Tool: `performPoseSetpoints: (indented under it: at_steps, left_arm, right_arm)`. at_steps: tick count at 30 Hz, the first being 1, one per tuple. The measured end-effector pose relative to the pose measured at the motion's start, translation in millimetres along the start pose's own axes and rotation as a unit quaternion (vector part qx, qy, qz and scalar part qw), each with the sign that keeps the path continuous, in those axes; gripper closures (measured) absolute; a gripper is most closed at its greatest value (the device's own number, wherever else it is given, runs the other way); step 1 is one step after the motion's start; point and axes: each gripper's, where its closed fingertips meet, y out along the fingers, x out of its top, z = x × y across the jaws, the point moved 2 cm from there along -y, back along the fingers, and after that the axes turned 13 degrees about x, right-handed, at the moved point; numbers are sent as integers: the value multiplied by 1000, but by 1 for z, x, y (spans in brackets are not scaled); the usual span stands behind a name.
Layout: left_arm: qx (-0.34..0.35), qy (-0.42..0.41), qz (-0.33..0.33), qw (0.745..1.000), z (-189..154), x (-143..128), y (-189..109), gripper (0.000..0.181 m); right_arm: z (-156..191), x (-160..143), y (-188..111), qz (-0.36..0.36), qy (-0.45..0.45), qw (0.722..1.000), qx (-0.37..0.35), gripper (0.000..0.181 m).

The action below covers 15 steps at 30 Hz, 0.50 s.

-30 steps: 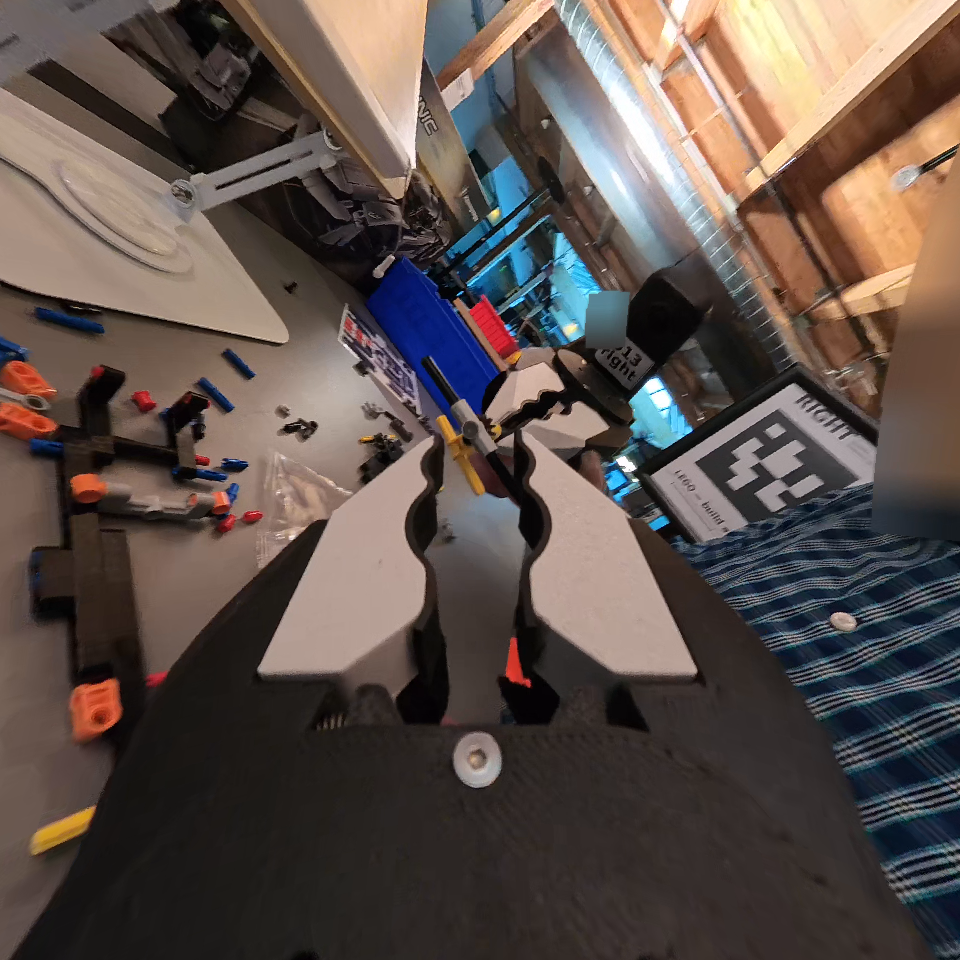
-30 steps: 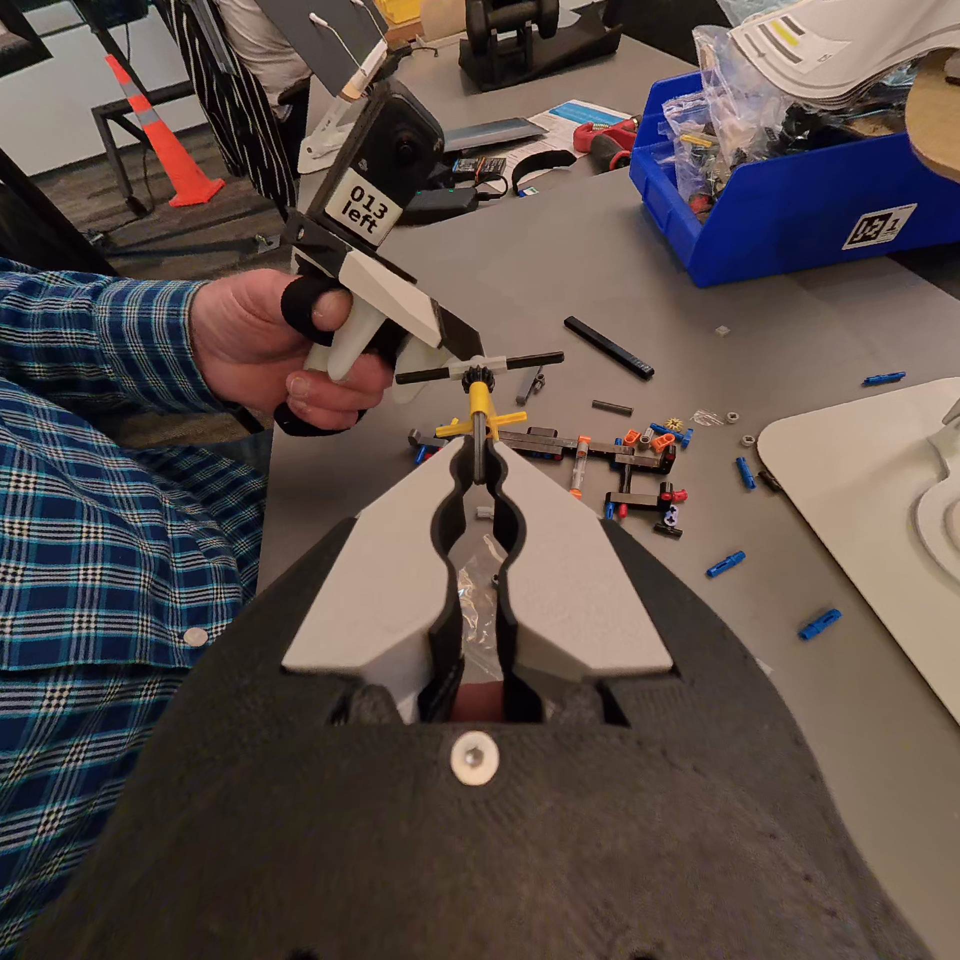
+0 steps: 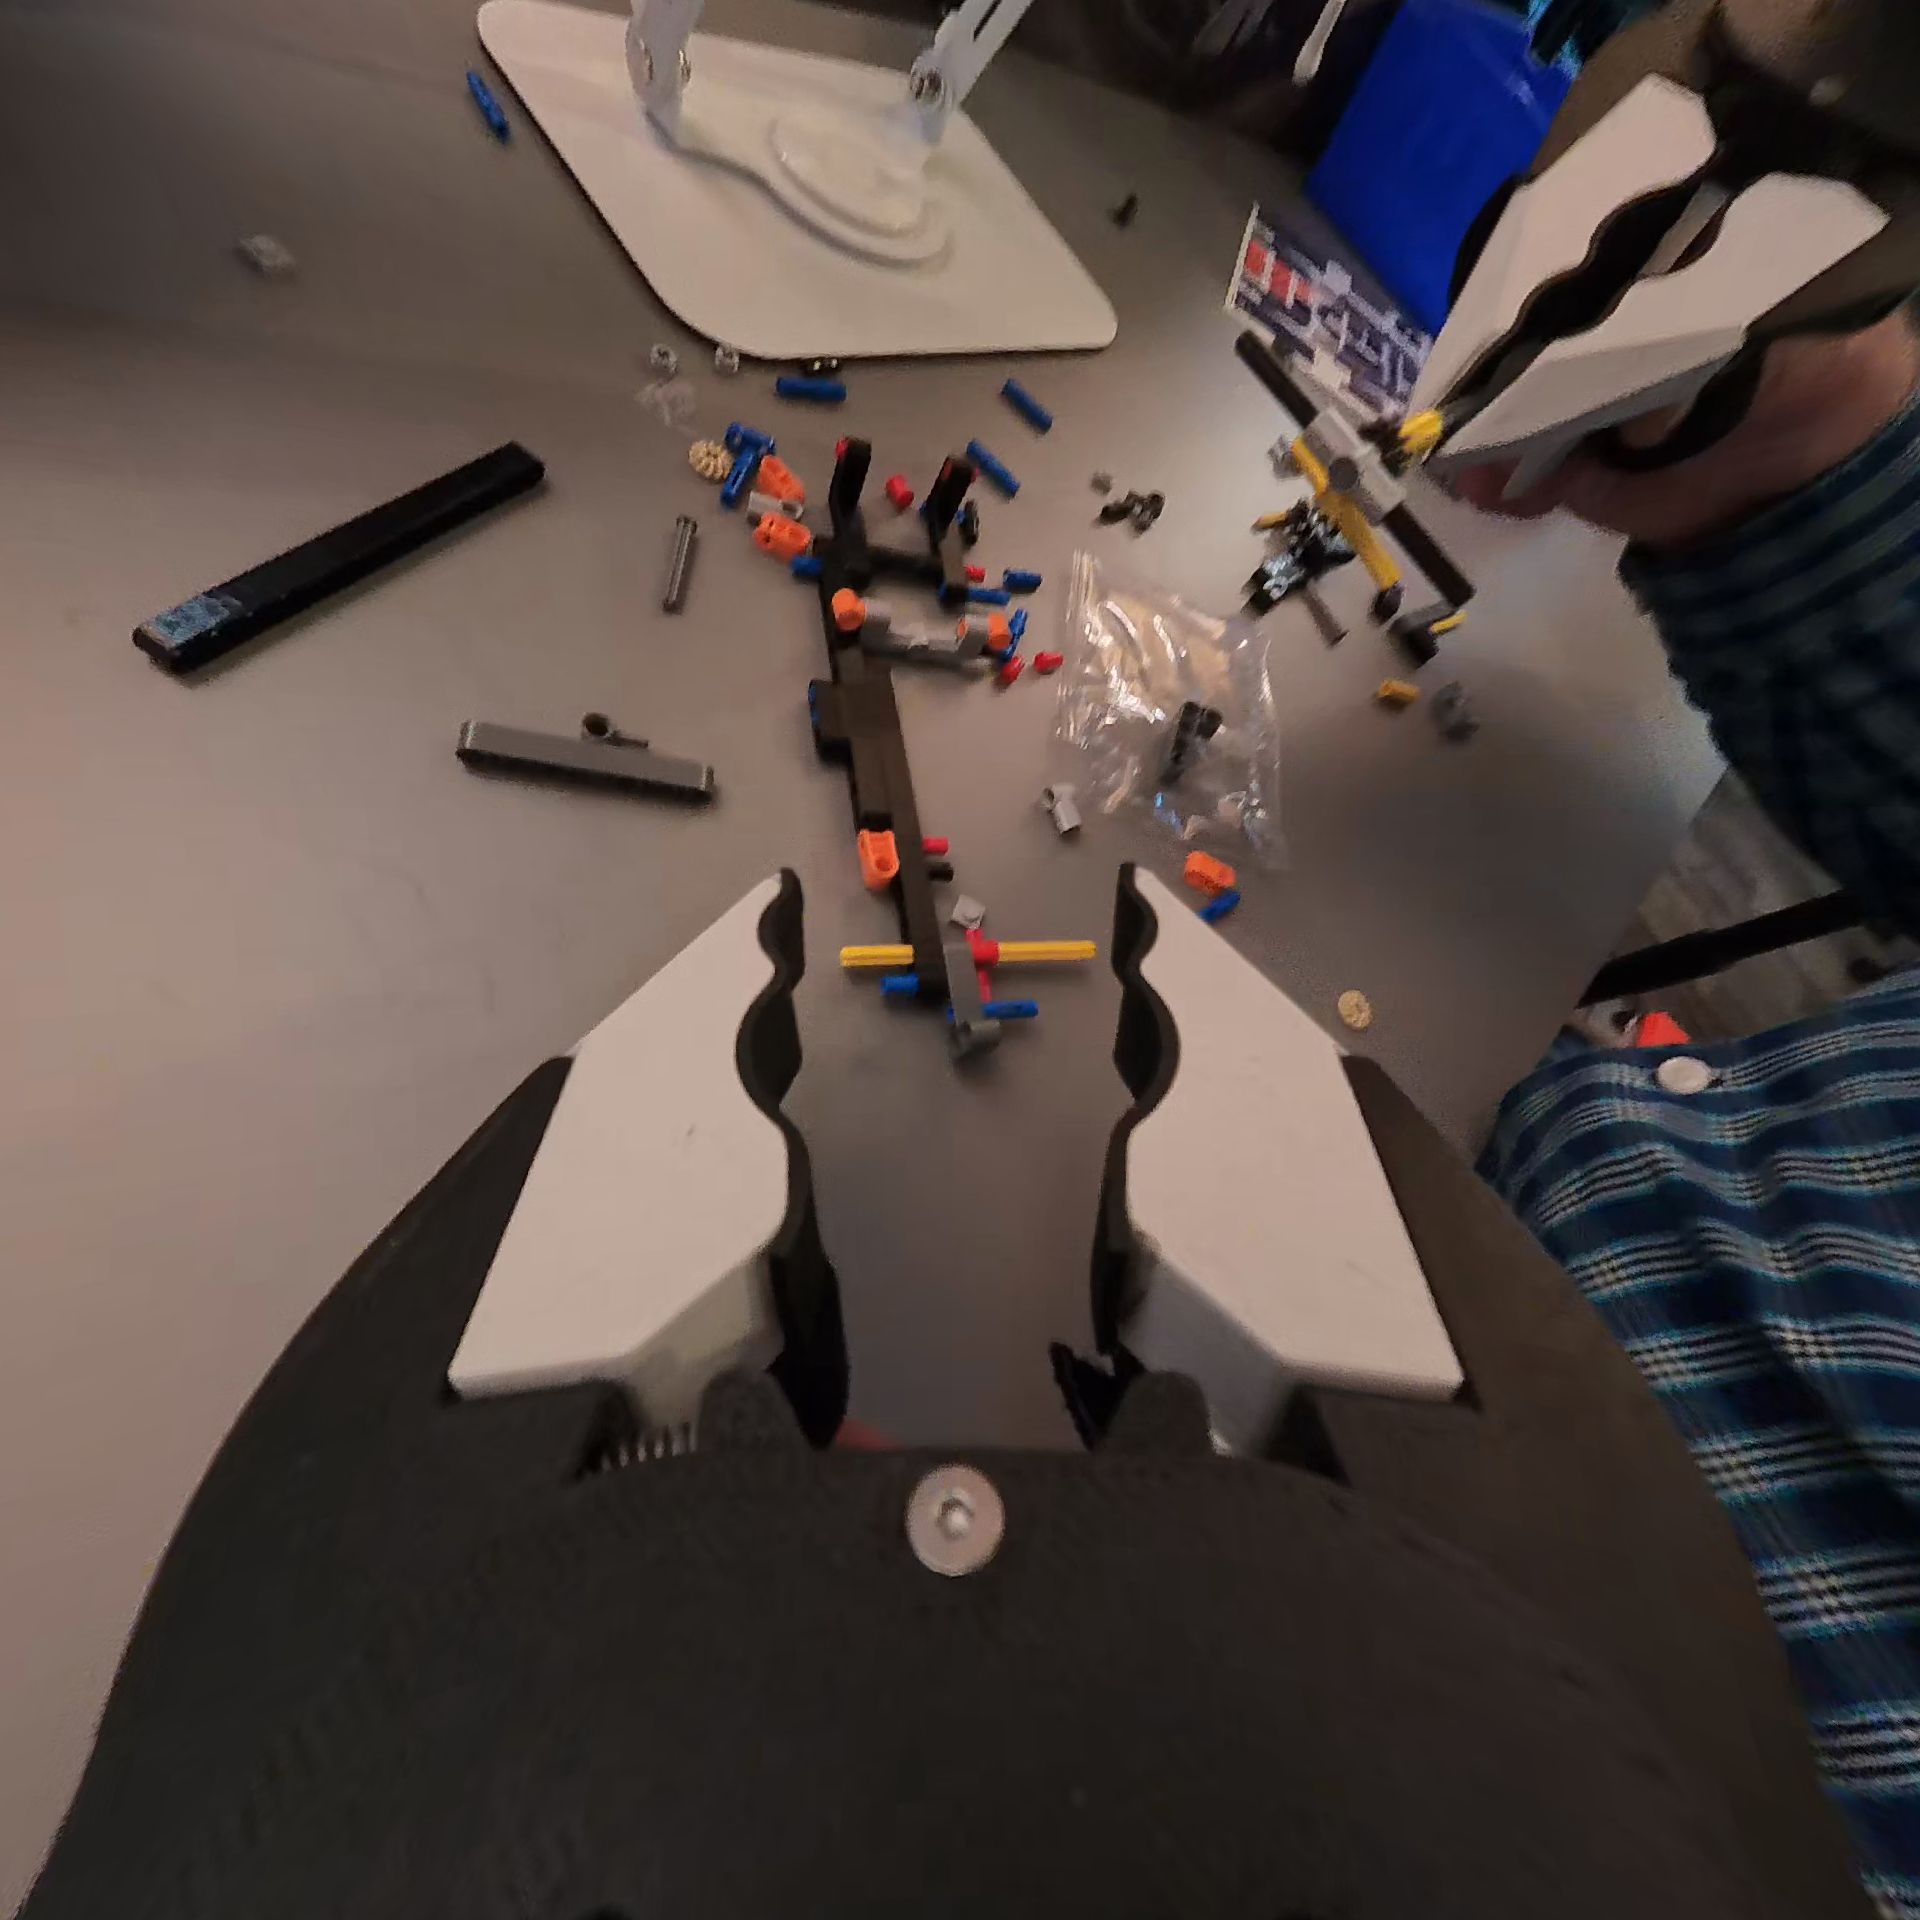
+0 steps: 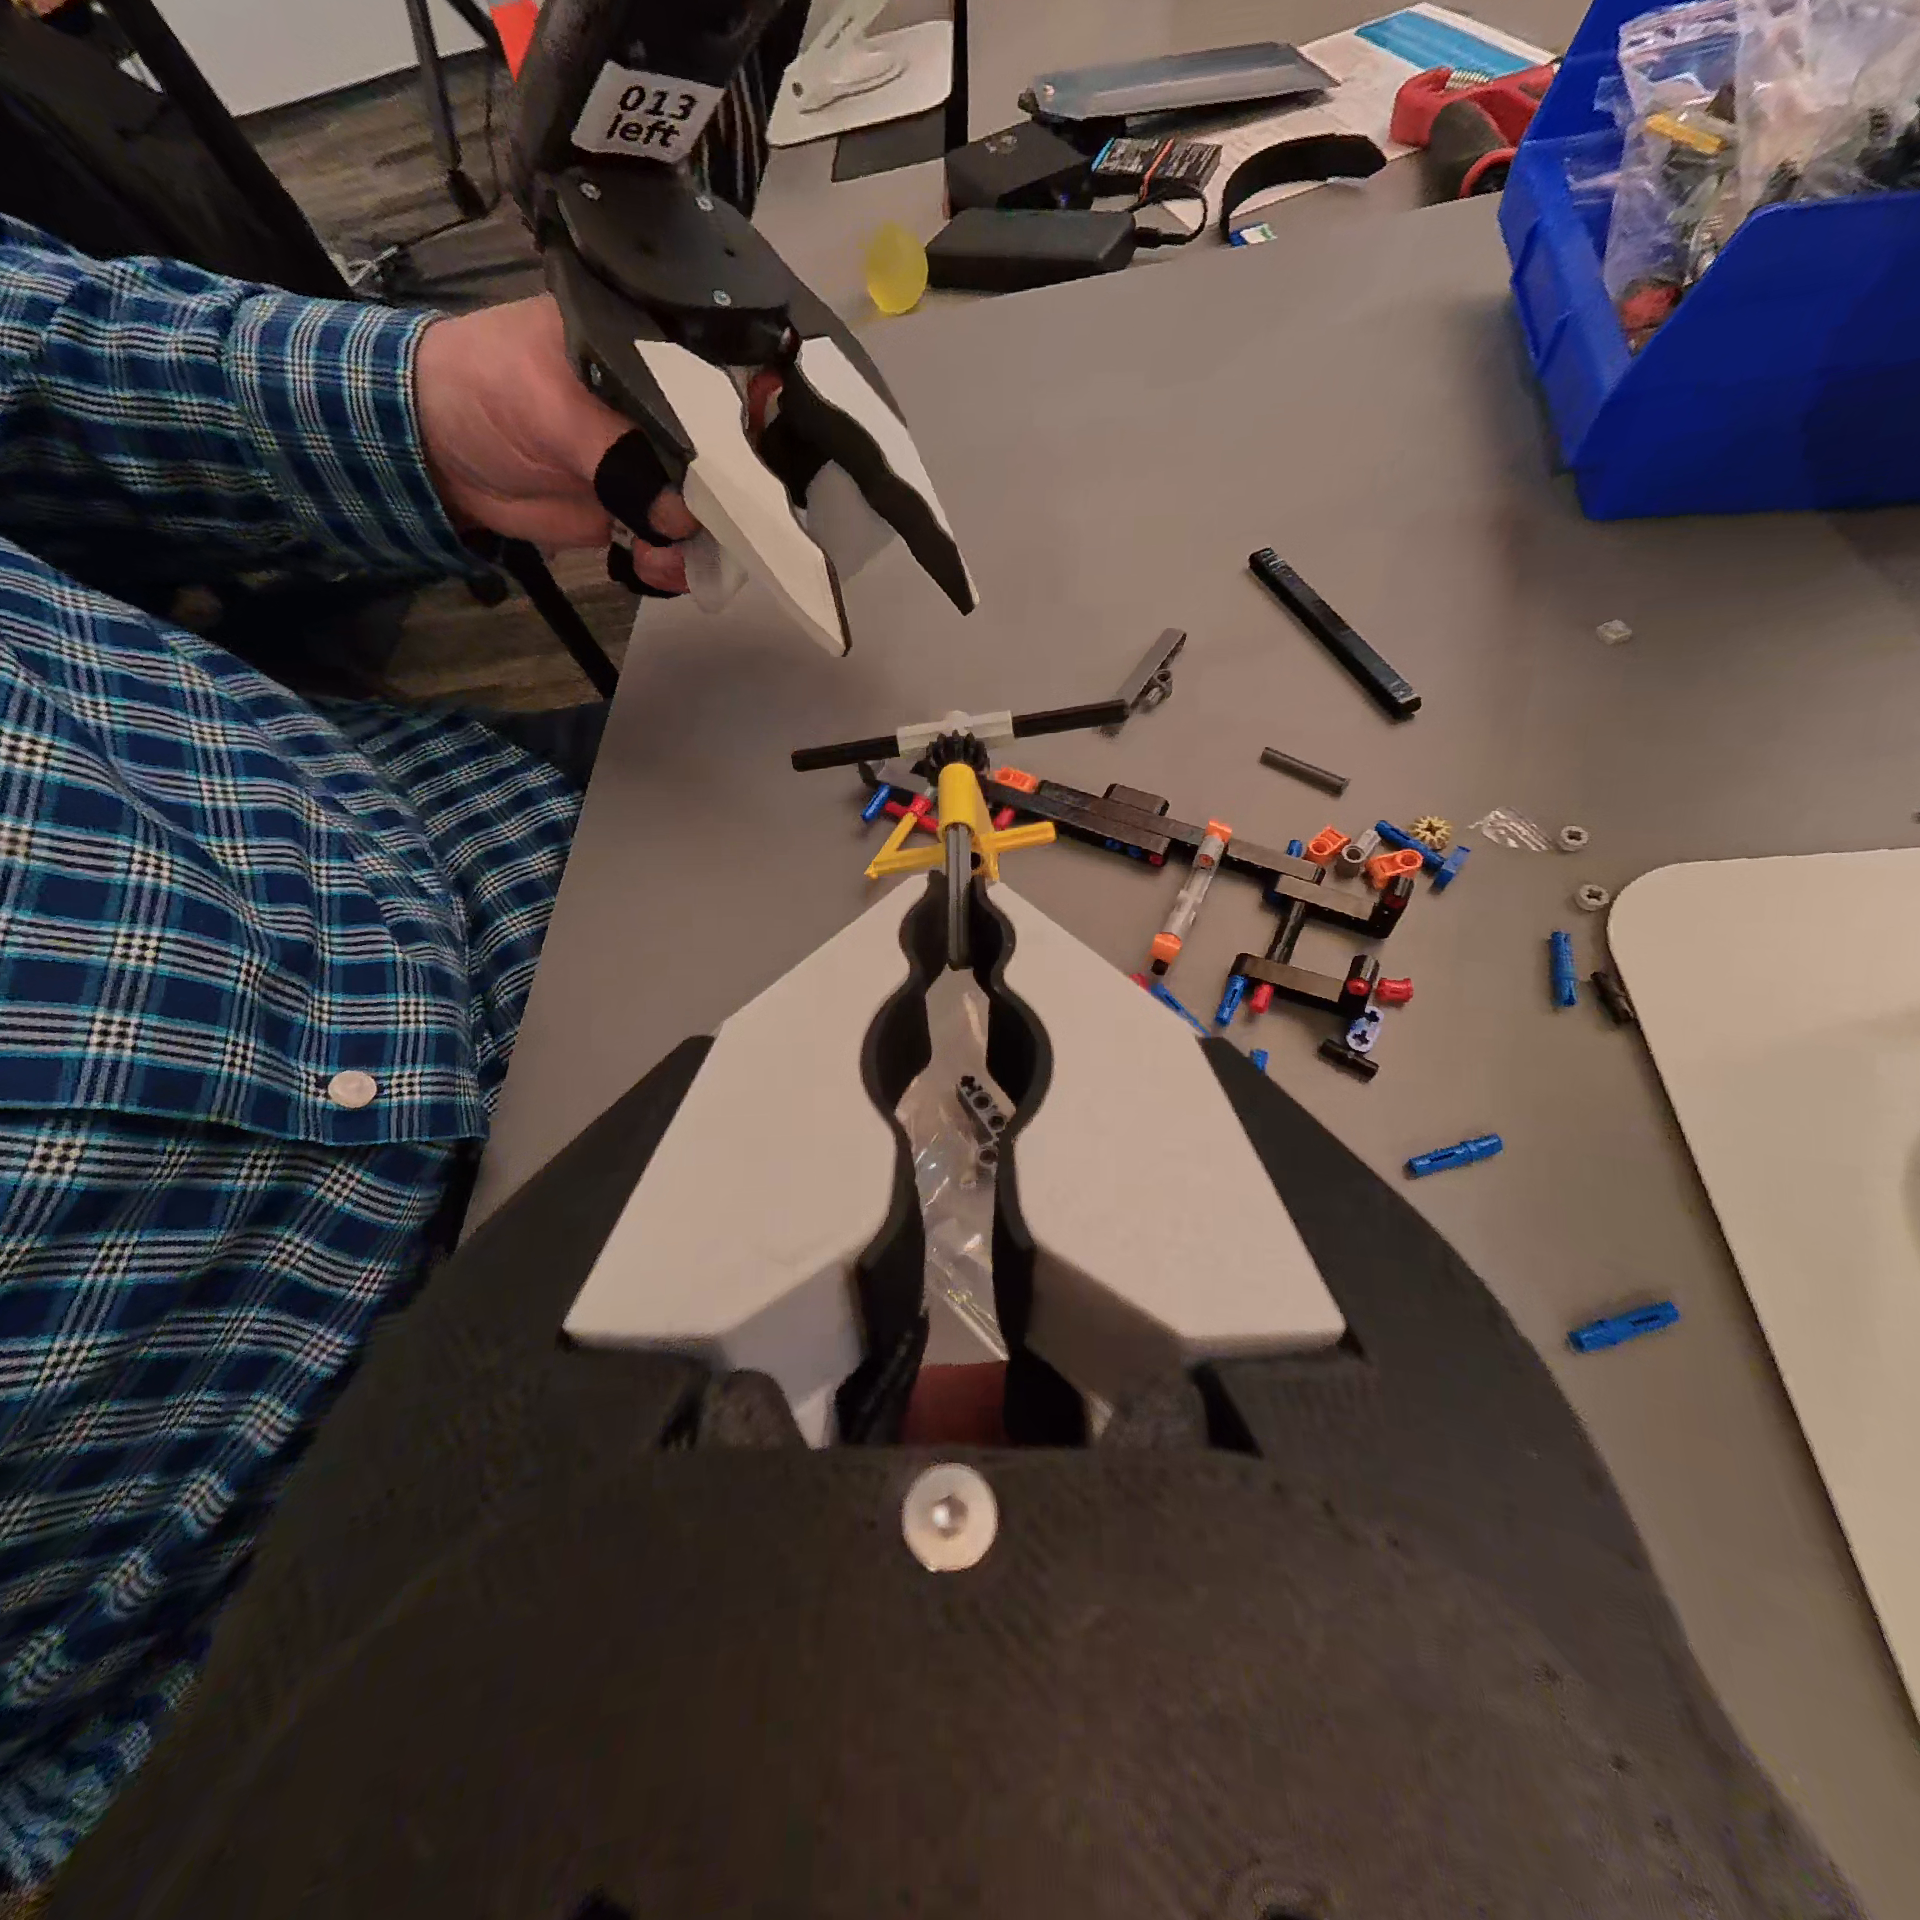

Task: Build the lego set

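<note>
Currently the grey surface carries the whole build. A white base plate sits toward its far edge and a blue bin at the far right corner.

Main chassis: a long black beam assembly with orange, blue and red pins. It lies flat mid-surface with its long axis running straight away from the left gripper. Its near end, crossed by a yellow axle, lies between the tips of the left jaws. Those jaws stand wide apart and hold nothing.

Clear parts bag: just right of the chassis, toward the near edge.

Right gripper: jaws closed on the black shaft of a small sub-assembly, namely a yellow connector, a black gear and a black cross axle in a pale sleeve. It is held up off the surface. The cross axle lies square to the jaws, and the shaft runs in line with them.

Judgement: the left gripper is nearer the chassis and is aligned along its length. It looks placed to steady the near end while the right brings the sub-assembly over. The turn needed is from along the beam to across it.
</note>
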Motion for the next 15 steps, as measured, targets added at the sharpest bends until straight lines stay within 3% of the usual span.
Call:
performPoseSetpoints:
  at_steps: [15]
  left_arm:
    - [68, 169, 94, 979, -8, -37, 26, 127]
  right_arm:
    - [1, -16, 29, 88, -25, 992, 83, 180]
